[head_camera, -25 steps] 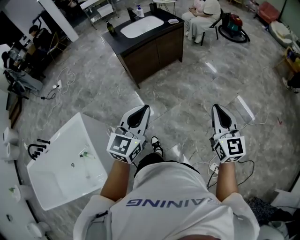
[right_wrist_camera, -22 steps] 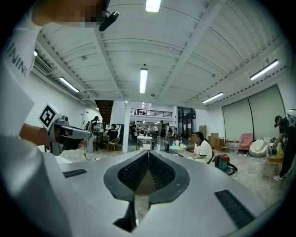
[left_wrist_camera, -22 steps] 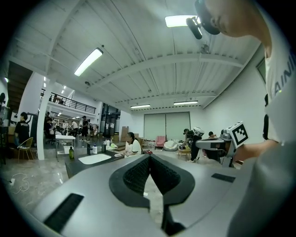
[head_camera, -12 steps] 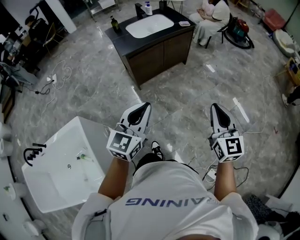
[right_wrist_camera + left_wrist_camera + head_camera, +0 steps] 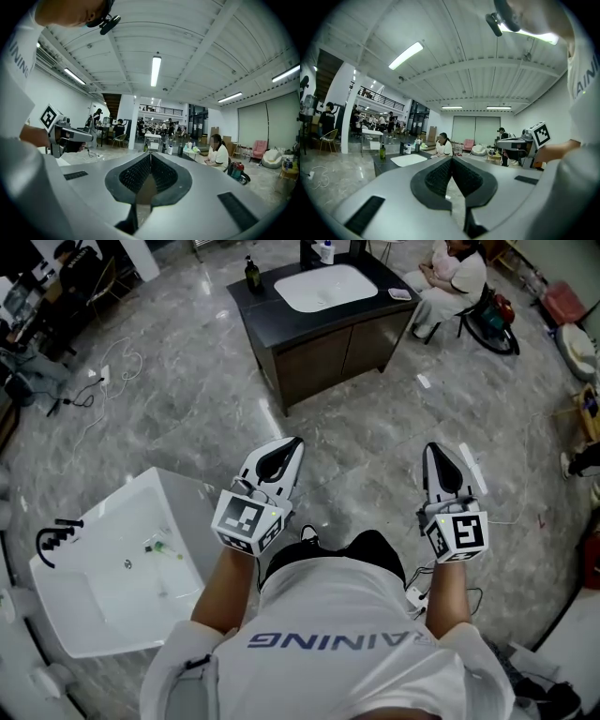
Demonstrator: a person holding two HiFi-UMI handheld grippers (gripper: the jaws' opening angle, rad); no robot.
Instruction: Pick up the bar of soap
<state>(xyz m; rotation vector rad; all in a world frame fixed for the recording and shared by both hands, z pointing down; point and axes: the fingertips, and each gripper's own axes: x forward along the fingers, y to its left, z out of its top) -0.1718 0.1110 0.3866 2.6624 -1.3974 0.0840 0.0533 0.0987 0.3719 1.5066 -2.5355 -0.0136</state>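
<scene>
Overhead, head view: left gripper (image 5: 292, 444) and right gripper (image 5: 435, 454), white shells with black ribbed pads, held out side by side above grey marbled floor (image 5: 169, 418), noses toward 12 o'clock. Dark wooden vanity cabinet with black top (image 5: 323, 352) stands well off at 12 o'clock. White oval basin (image 5: 328, 287) sunk in it, dark glass bottle (image 5: 250, 276) at its 9 o'clock corner. Small pale dish (image 5: 400, 294) sits on the top's 3 o'clock corner. Bar of soap not resolved at this range; my guess is it lies in that dish. Long axis unreadable. White rectangular sink (image 5: 178, 521) on the floor at 8 o'clock holds only odd bits, nothing soap-like that I can tell. Seated person in white (image 5: 455, 277) just past the cabinet.

Left gripper view: pads pressed flat against each other, no gap, nothing between. Basin and bottle show beyond, at 9 o'clock of the jaw tips.

Right gripper view: pads likewise closed tight, empty. Cabinet top with bottles ahead, a touch toward 1 o'clock.

Key relation, as judged: dish lies near 12 o'clock of the right gripper and 1 o'clock of the left, well apart from both. Right hand has the nearer, straighter line. Its pads must part before any pick.
</scene>
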